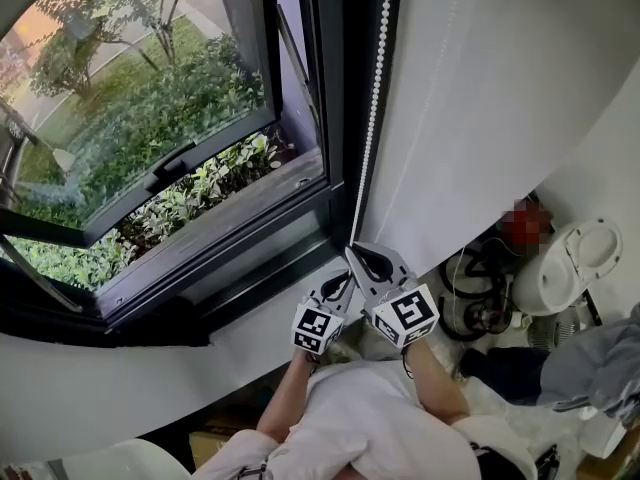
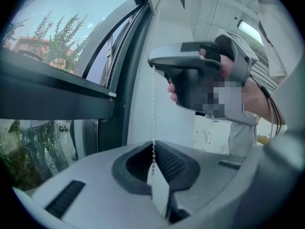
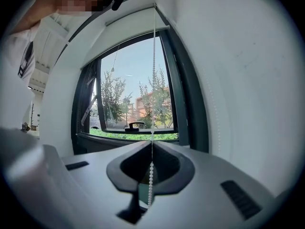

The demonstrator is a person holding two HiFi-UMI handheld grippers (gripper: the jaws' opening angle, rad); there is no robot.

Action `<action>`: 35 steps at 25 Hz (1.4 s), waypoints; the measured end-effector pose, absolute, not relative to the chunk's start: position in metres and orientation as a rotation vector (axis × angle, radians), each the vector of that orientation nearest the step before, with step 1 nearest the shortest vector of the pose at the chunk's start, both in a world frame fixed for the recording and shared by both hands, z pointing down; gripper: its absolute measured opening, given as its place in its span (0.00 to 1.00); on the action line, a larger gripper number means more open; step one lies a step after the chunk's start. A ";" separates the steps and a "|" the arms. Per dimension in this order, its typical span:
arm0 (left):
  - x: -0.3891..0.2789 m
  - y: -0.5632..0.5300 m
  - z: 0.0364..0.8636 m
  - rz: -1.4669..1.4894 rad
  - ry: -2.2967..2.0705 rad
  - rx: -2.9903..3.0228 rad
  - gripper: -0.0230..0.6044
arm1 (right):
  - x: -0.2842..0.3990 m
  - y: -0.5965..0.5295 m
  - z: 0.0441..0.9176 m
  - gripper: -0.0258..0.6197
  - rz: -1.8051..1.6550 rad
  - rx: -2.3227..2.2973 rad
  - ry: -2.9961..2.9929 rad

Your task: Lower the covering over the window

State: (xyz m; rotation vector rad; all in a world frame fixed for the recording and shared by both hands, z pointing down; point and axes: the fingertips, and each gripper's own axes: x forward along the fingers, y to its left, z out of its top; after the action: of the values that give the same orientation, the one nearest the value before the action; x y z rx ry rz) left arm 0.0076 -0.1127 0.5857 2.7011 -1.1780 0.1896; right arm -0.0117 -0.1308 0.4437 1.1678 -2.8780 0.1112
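The window (image 1: pixel 150 148) ahead is uncovered; your left tongs (image 2: pixel 155 166) and right tongs (image 3: pixel 151 168) both pinch the chain (image 3: pixel 153 56). Mid-pull, I judge: next, regrip above them.

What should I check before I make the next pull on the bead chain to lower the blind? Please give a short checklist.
1. Left gripper shut on the bead chain: ok.
2. Right gripper shut on the same chain, above the left one: ok.
3. Chain straight between both grippers, no tangle: ok.
4. Window sash closed: not ok, it stands open outward.
5. Where the blind's lower edge is: cannot tell, it is out of view.
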 end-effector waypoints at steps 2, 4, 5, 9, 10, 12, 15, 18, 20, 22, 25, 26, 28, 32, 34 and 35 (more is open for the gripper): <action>0.008 -0.111 0.594 0.202 -1.169 2.690 0.07 | -0.011 -0.130 0.452 0.04 0.136 1.161 -2.875; 0.007 -0.109 0.600 0.200 -1.165 2.679 0.07 | -0.011 -0.130 0.459 0.04 0.157 1.159 -2.875; 0.007 -0.108 0.603 0.196 -1.166 2.675 0.07 | -0.011 -0.130 0.462 0.04 0.165 1.157 -2.876; 0.008 -0.107 0.614 0.219 -1.160 2.662 0.07 | -0.011 -0.129 0.472 0.04 0.196 1.139 -2.874; 0.008 -0.106 0.617 0.230 -1.154 2.658 0.07 | -0.011 -0.128 0.476 0.04 0.206 1.135 -2.871; 0.007 -0.104 0.625 0.247 -1.147 2.642 0.07 | -0.010 -0.127 0.484 0.04 0.224 1.130 -2.864; 0.004 -0.099 0.632 0.271 -1.153 2.616 0.07 | -0.009 -0.126 0.494 0.04 0.246 1.130 -2.856; -0.001 -0.095 0.623 0.255 -1.166 2.610 0.08 | -0.006 -0.126 0.500 0.04 0.258 1.129 -2.851; -0.007 -0.092 0.610 0.233 -1.181 2.616 0.09 | -0.004 -0.126 0.501 0.04 0.263 1.133 -2.851; -0.013 -0.090 0.590 0.202 -1.192 2.631 0.14 | -0.002 -0.126 0.501 0.04 0.262 1.133 -2.852; -0.020 -0.091 0.550 0.145 -1.215 2.677 0.15 | -0.001 -0.127 0.500 0.04 0.259 1.131 -2.853; -0.021 -0.092 0.536 0.129 -1.222 2.694 0.15 | -0.001 -0.127 0.500 0.04 0.261 1.131 -2.853; -0.023 -0.092 0.511 0.103 -1.234 2.728 0.15 | -0.002 -0.126 0.501 0.04 0.263 1.127 -2.855; -0.026 -0.098 0.468 0.058 -1.247 2.786 0.15 | -0.005 -0.125 0.502 0.04 0.254 1.119 -2.859; -0.026 -0.101 0.448 0.043 -1.263 2.813 0.16 | -0.004 -0.125 0.501 0.04 0.252 1.121 -2.857; -0.025 -0.102 0.437 0.038 -1.273 2.827 0.16 | -0.004 -0.125 0.501 0.04 0.252 1.122 -2.856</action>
State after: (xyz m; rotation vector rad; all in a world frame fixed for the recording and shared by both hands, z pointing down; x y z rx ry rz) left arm -0.0252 -0.1025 0.4371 2.8274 -1.2726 0.0376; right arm -0.0037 -0.1249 0.5010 1.1223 -2.8560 0.2516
